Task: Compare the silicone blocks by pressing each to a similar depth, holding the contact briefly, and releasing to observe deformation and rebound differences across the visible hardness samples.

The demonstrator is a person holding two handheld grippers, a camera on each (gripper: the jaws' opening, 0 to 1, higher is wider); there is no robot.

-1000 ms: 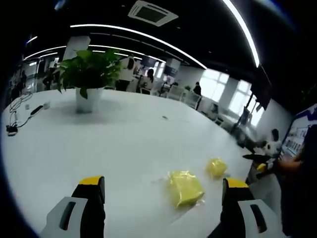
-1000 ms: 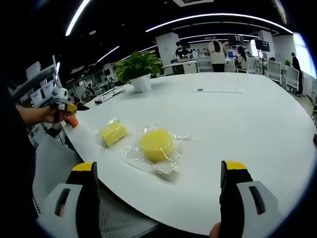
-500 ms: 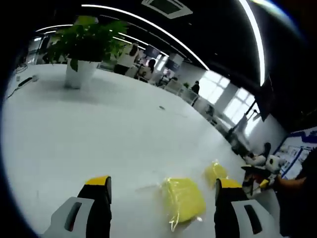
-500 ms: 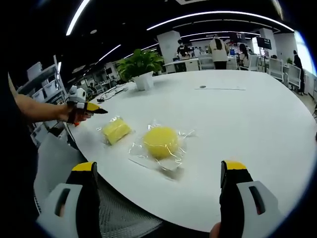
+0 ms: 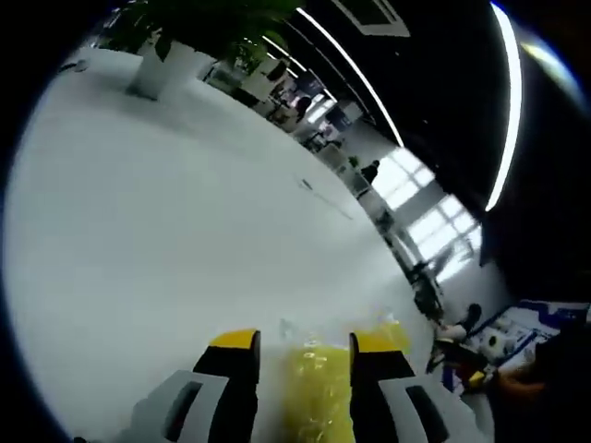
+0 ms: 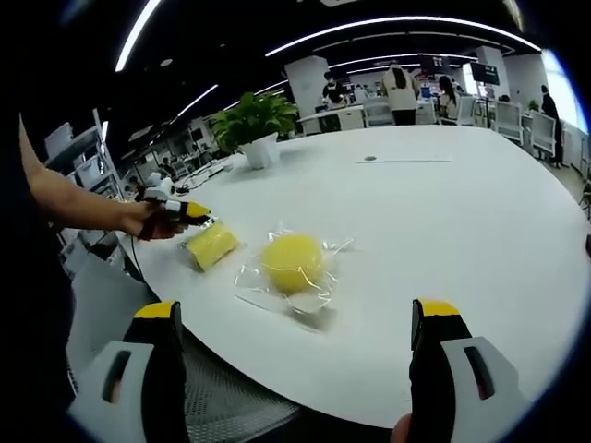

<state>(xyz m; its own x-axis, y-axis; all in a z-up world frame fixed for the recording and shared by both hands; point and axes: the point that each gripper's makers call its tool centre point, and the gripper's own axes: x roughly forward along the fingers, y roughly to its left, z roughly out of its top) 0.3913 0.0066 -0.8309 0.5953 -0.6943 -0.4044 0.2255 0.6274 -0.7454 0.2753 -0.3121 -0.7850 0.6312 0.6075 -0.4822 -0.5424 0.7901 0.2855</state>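
Rectangular yellow silicone block (image 6: pixel 211 245), sealed in clear plastic wrap, lying flat near the tabletop (image 6: pixel 443 221) edge. Round yellow silicone block (image 6: pixel 293 263), likewise in crinkled clear wrap, lying just beside the rectangular one.

Left gripper view: yellow block (image 5: pixel 319 401) between tongs (image 5: pixel 303 355), blurred, lower part cut by picture edge; contact unclear. Plant (image 5: pixel 199 23) cut at top. Right gripper view: left tongs (image 6: pixel 189 214) half hidden by hand (image 6: pixel 152 221); tip-to-block (image 6: pixel 211 245) contact unclear.
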